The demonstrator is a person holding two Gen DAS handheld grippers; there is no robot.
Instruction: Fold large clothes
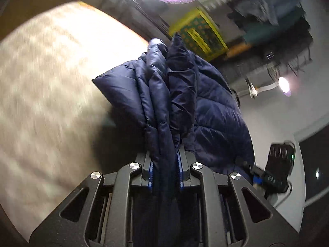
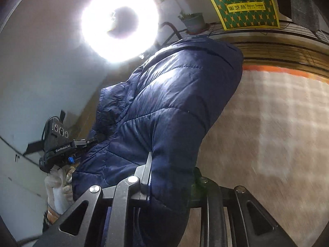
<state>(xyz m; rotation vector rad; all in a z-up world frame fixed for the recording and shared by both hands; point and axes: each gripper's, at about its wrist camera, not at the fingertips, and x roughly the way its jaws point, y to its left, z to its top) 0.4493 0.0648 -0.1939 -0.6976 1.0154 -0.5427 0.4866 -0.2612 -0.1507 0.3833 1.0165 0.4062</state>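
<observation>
A navy quilted puffer jacket (image 1: 185, 94) hangs bunched in the air above a beige patterned surface (image 1: 45, 94). My left gripper (image 1: 165, 170) is shut on a fold of the jacket near its zipper edge. In the right wrist view the same jacket (image 2: 174, 107) drapes over my right gripper (image 2: 170, 175), whose jaws are closed on its fabric; the right finger is mostly hidden by cloth. The right gripper shows at the lower right of the left view (image 1: 273, 175), and the left gripper at the left of the right view (image 2: 59, 144), both at the jacket's edges.
A bright ring light (image 2: 120, 25) glares overhead. A green-and-yellow patterned box (image 2: 242, 6) and a potted plant (image 2: 192, 21) sit on a rack. Hanging dark clothes (image 1: 273, 14) are at the upper right. A wooden edge (image 2: 283, 55) borders the beige surface (image 2: 277, 133).
</observation>
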